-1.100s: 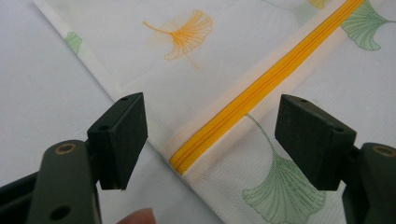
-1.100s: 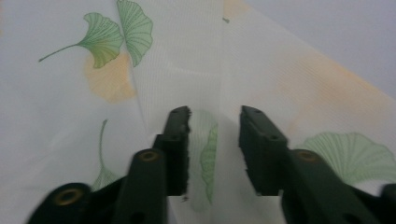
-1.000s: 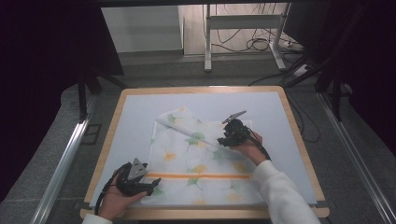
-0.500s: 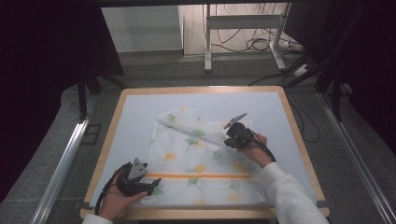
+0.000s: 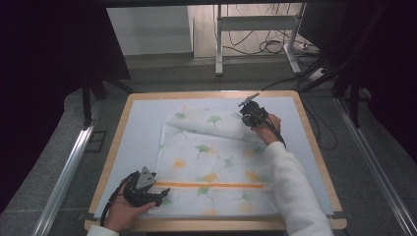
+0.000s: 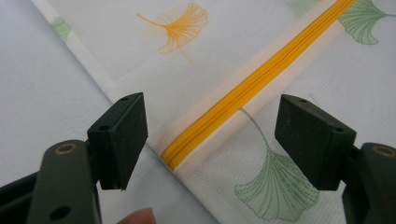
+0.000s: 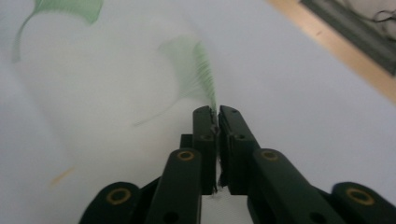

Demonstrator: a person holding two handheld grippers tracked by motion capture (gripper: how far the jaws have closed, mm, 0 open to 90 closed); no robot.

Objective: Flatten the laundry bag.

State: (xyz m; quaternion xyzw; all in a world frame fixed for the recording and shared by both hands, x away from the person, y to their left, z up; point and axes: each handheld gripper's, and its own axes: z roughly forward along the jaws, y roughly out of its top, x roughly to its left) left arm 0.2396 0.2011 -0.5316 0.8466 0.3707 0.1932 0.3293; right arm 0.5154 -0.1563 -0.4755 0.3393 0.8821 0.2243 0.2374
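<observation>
A white mesh cloth bag (image 5: 211,167) printed with green and yellow ginkgo leaves lies on the table mat, an orange zipper (image 5: 211,185) running across its near part. My right gripper (image 5: 246,119) holds the bag's far right edge, lifted off the mat. In the right gripper view its jaws (image 7: 217,116) pinch the thin cloth (image 7: 116,84); they closed on it a moment ago and have eased slightly since. My left gripper (image 5: 160,196) rests at the bag's near left corner. It stands open (image 6: 212,140) astride the zipper's end (image 6: 252,84), pads apart from the cloth.
The bag lies on a pale blue-grey mat (image 5: 142,128) inside a wooden table frame (image 5: 314,147). Bare mat runs along the left and far sides. Beyond the table stand metal stand legs (image 5: 219,44) and floor cables (image 5: 275,46).
My right gripper shut on the bag's edge and carried it toward the far right, spreading the bunched upper part. The left gripper stayed put.
</observation>
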